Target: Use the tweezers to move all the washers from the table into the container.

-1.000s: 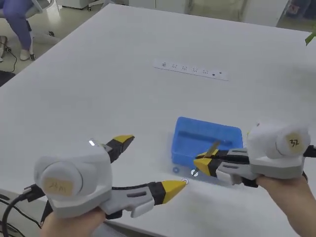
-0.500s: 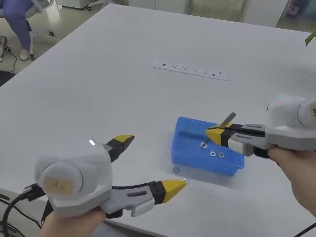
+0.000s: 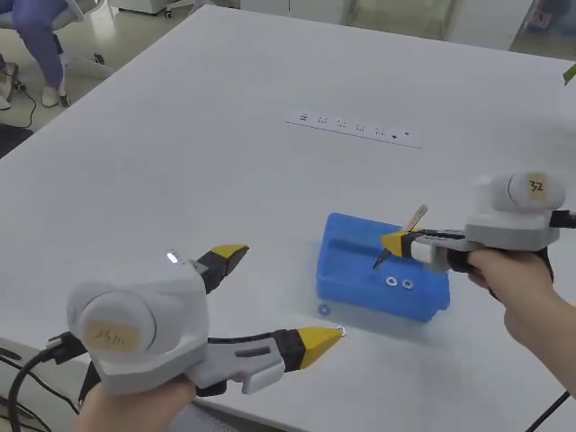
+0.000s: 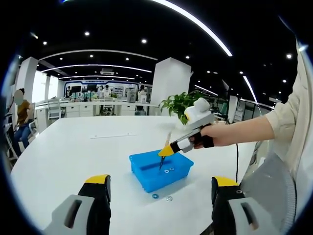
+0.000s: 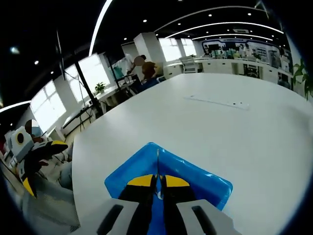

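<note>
Right now your left gripper (image 3: 288, 293) is the thing nearest to you. Its two yellow-tipped jaws are spread wide and hold nothing. Just past the tip on your right, two washers lie flat on the white table (image 3: 180, 135). One is a small silver ring washer (image 3: 340, 331), almost touching that tip. The other is a small blue ring washer (image 3: 324, 310) just beside it. Both sit on your side of the blue plastic container (image 3: 369, 301), close to its near wall but not in it.

Two more small silver washers (image 3: 391, 282) rest side by side on the container's floor. The thin metal tweezers (image 3: 382, 258) point down into it, tip low and toward your left, top end leaning up and away to your right. The tip hangs near those two washers. Whether it carries a washer I cannot tell. Your right gripper (image 3: 393, 243) has its jaws pinched shut on the tweezers, above the container.

So the washers on the table lie toward you and to the left of the tweezers' tip, over the near wall. I think the tip must come up, cross that wall toward you, and go down to the blue one first, as it is closer. The left gripper is nearer to them, but it has no tweezers. Far off lies a long white power strip (image 3: 354, 128).
</note>
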`<move>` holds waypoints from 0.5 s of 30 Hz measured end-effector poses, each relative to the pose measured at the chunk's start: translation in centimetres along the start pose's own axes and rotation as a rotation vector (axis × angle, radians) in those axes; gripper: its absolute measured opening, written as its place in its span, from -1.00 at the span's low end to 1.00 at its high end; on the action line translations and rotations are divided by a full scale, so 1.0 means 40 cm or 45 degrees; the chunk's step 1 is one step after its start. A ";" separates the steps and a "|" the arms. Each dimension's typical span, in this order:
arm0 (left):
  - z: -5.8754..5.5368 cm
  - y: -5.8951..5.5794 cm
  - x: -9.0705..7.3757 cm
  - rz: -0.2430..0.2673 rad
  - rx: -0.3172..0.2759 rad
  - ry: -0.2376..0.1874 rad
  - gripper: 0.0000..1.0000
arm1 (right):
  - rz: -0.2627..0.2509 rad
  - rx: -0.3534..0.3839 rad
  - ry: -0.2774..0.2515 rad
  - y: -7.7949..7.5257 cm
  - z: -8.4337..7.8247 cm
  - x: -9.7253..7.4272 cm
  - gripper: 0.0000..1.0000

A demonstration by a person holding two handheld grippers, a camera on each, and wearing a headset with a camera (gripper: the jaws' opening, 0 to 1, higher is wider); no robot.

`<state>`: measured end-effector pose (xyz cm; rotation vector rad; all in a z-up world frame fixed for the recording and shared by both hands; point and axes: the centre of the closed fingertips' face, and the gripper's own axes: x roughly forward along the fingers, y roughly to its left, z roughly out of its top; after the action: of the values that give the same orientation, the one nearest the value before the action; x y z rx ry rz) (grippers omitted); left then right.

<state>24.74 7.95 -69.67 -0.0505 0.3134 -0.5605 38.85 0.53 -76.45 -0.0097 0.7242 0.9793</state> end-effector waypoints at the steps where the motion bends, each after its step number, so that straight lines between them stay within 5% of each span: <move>1: -0.001 0.000 0.000 0.000 0.003 0.002 0.73 | -0.002 -0.005 0.000 0.002 -0.001 0.003 -0.95; 15: -0.002 0.001 -0.001 0.005 -0.001 0.003 0.72 | 0.004 -0.026 0.014 0.008 -0.011 -0.004 -0.95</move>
<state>24.69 8.01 -69.76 -0.0499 0.3155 -0.5567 38.33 0.46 -76.60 -0.0315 0.7243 0.9905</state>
